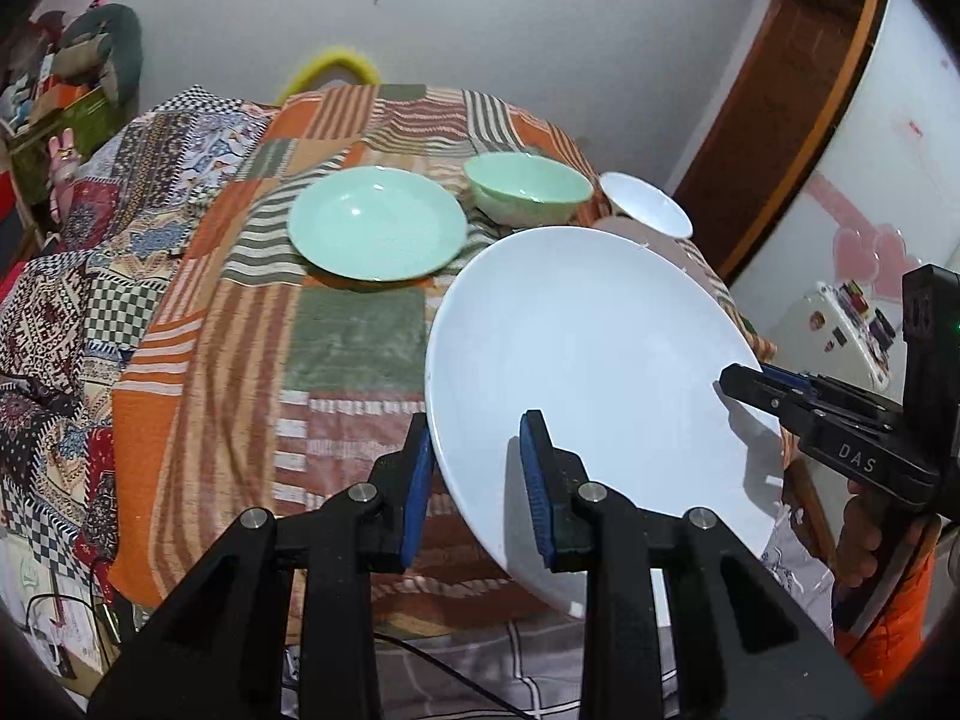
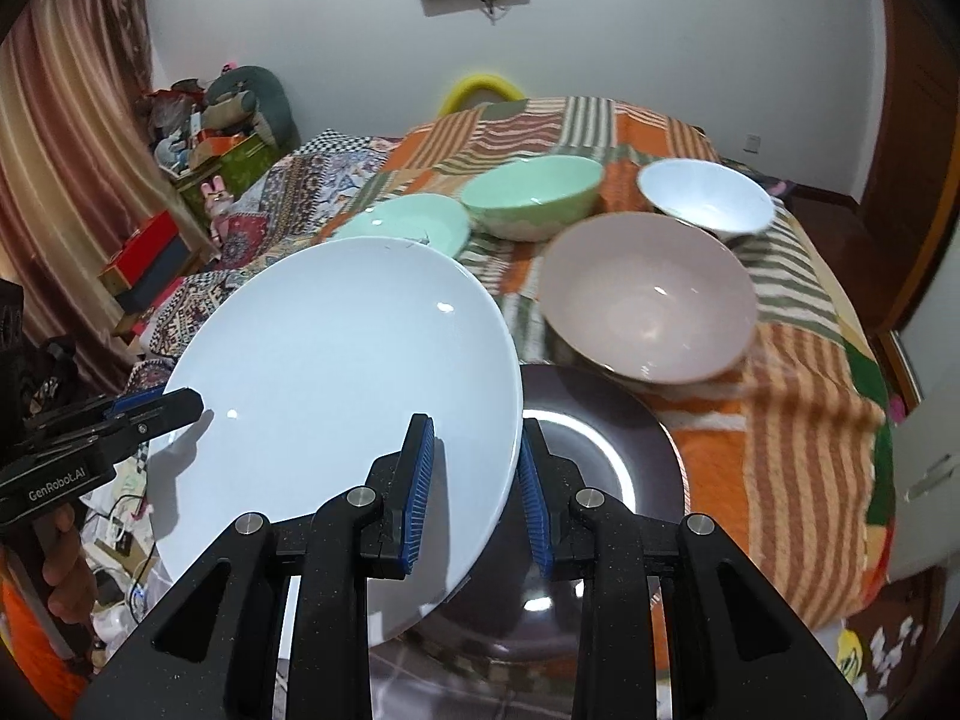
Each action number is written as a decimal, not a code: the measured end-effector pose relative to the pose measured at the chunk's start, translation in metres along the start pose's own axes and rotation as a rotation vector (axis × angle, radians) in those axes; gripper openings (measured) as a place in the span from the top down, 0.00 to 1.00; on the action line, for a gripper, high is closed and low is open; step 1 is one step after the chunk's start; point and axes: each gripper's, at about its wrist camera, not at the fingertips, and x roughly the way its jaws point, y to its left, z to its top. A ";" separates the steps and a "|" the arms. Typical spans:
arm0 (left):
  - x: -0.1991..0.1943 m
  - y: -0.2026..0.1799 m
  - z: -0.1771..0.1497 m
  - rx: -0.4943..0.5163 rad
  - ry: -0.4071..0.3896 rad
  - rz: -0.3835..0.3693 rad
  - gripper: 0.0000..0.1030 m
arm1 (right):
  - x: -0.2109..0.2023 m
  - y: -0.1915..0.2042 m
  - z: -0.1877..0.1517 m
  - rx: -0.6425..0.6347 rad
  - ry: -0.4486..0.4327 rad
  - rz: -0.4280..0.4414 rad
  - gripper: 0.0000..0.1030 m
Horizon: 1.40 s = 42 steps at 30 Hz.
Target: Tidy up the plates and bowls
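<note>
Left wrist view: the large round glossy white plate point(image 1: 600, 384) is held tilted above the patchwork-covered table point(image 1: 252, 360), its near-left rim clamped between the blue pads of the left gripper point(image 1: 477, 474). The right gripper point(image 1: 735, 384) grips the plate's opposite rim. In the right wrist view that gripper point(image 2: 477, 474) pinches the plate's right edge above a dark glossy plate point(image 2: 618, 438). The white plate is plain, smooth and shallow.

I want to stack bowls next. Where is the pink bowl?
In the right wrist view, the pink bowl sits on the patchwork cloth, between the dark plate and the white bowl.
</note>
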 end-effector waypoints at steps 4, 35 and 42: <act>0.012 -0.012 -0.003 0.022 0.037 -0.003 0.72 | -0.003 -0.013 -0.011 0.023 0.011 -0.012 0.75; 0.108 -0.045 -0.017 0.063 0.273 -0.002 0.72 | 0.017 -0.071 -0.061 0.183 0.135 -0.033 0.75; 0.120 -0.046 -0.011 0.072 0.278 0.007 0.72 | 0.019 -0.072 -0.055 0.178 0.129 -0.047 0.75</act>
